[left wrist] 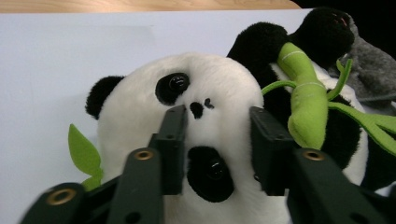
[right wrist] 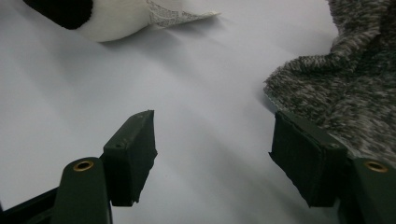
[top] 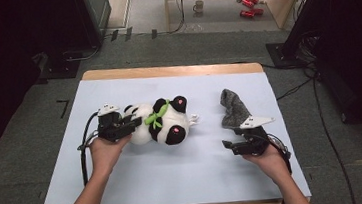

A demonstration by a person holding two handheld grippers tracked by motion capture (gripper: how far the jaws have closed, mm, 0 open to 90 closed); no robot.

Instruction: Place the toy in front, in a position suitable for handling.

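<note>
A plush panda [top: 161, 121] lies on its side on the pale sheet [top: 176, 178], with a green bamboo stalk [top: 156, 115] across its body. My left gripper [top: 133, 122] is at the panda's head end. In the left gripper view the panda's face [left wrist: 215, 84] sits between the two jaws of the left gripper [left wrist: 217, 116], which stand apart on either side of the muzzle without denting the fur. A grey knit sock [top: 232, 108] lies to the right. My right gripper [top: 229, 146] rests just below it, open and empty [right wrist: 215, 121], one jaw at the sock's edge [right wrist: 345, 79].
The sheet covers a wooden table whose far edge [top: 171, 71] shows. Beyond it on the floor are a mug [top: 199, 6], red cans [top: 249, 6] and cables [top: 293, 88]. A white fabric tag [right wrist: 180, 16] sticks out of the panda toward the sock.
</note>
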